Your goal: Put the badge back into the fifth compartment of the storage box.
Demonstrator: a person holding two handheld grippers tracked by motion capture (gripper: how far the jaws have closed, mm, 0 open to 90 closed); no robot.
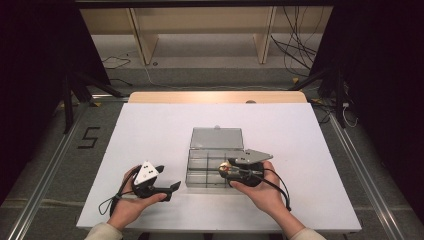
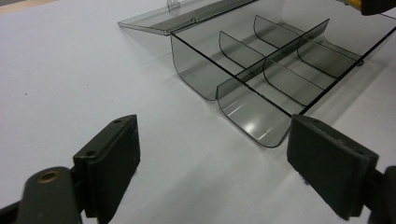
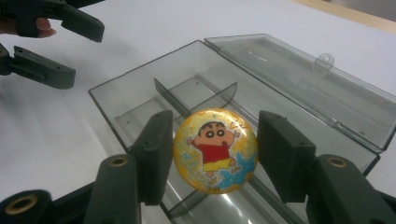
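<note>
A clear grey plastic divider box (image 1: 204, 161) lies at the table's middle, its lid (image 1: 216, 138) folded back flat. In the right gripper view, my right gripper (image 3: 215, 151) is shut on a round yellow badge (image 3: 215, 150) with a cartoon boy on it. Both pads touch the badge's edges, and it hangs over the near compartments of the box (image 3: 116, 107). From above, this gripper (image 1: 223, 170) sits at the box's right side. My left gripper (image 1: 168, 178) rests left of the box, open with nothing between its pads (image 2: 114, 161). The box's rounded compartments (image 2: 261, 70) lie just ahead of it.
The white table top (image 1: 150, 130) has bare room around the box on every side. A wooden strip (image 1: 217, 97) runs along the far edge. The left gripper's jaws (image 3: 86, 55) stand at the upper left of the right gripper view.
</note>
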